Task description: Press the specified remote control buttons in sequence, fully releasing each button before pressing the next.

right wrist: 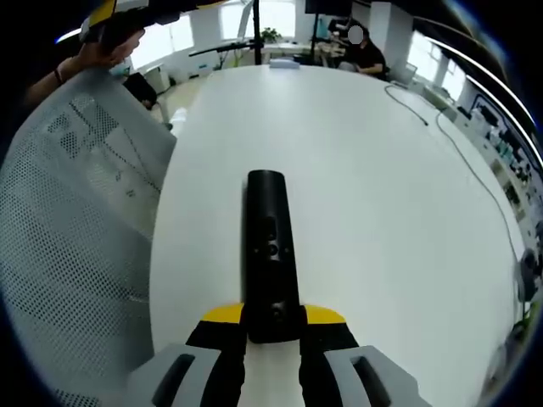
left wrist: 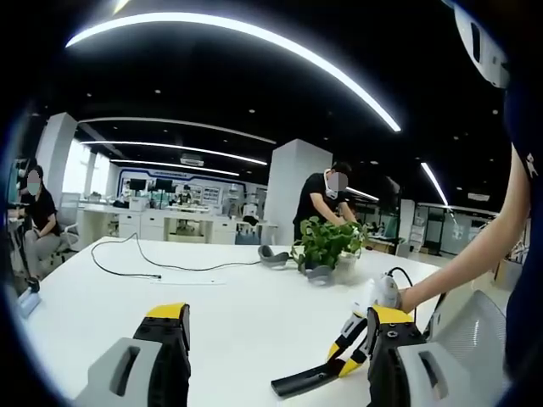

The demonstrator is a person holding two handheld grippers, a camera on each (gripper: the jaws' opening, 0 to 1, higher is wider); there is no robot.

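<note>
A black remote control (right wrist: 269,246) with small round buttons lies lengthwise over the white table (right wrist: 373,195). My right gripper (right wrist: 271,320) is shut on its near end, with the yellow-tipped jaws pressing both sides. In the left gripper view the same remote (left wrist: 299,381) juts out low over the table (left wrist: 229,314), held by the right gripper (left wrist: 350,346) with a hand (left wrist: 407,297) behind it. My left gripper (left wrist: 278,315) stands wide open above the table with nothing between its jaws. It also appears at the top left of the right gripper view as the left gripper (right wrist: 127,17), held by a hand.
A potted plant (left wrist: 327,242), a grey headset (left wrist: 273,254) and a black cable (left wrist: 140,263) lie at the table's far side. A grey mesh chair (right wrist: 72,220) stands against the table edge. Two people (left wrist: 322,199) are at desks behind.
</note>
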